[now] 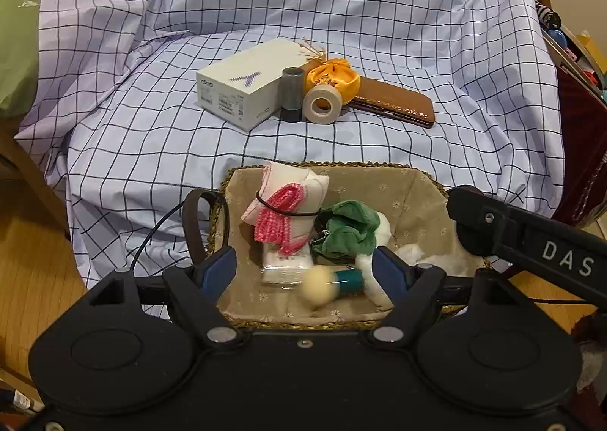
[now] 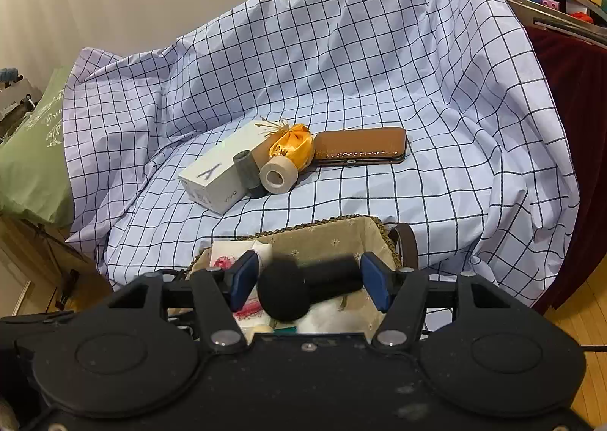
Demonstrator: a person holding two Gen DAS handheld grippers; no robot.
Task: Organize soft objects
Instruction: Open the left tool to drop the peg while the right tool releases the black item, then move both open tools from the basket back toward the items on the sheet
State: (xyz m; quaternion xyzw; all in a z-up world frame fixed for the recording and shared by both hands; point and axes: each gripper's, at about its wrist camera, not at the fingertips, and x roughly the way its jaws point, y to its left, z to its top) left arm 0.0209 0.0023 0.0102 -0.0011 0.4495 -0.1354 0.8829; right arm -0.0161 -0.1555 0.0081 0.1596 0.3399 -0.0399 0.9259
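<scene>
Left wrist view: left gripper (image 1: 305, 271) hanging over the lined wicker basket (image 1: 421, 184), jaws standing apart with blue pads clear of everything; a blurred cream-headed brush with teal handle (image 1: 330, 285) sitting loose between the pads, not being pressed. Lying in the basket: white cloth bundle with pink knit strip (image 1: 282, 211) tied by a dark band, green fabric piece (image 1: 347, 228) just beside it, white cotton fluff (image 1: 415, 252) at the right side. Black arm of the other gripper crossing in at the right edge. Sitting beyond the basket on the checked sheet (image 1: 379, 32): white box (image 1: 246, 84), grey cylinder (image 1: 292, 93), tape roll (image 1: 322, 103), orange fabric flower (image 1: 335, 78), brown case (image 1: 394, 99), all bunched together, well apart from the basket. Right wrist view: right gripper (image 2: 307, 281) hovering above the same basket (image 2: 341, 232), jaws partly open around a black foam-headed brush (image 2: 284, 292) lying crosswise between the pads; blurred, so not telling whether the pads are actually pressing it. Cloth bundle (image 2: 227, 260) peeking out behind the left pad. Same cluster showing further back on the sheet (image 2: 379, 70): box (image 2: 224, 176), cylinder (image 2: 248, 173), tape roll (image 2: 277, 175), flower (image 2: 294, 148), case (image 2: 360, 146).
</scene>
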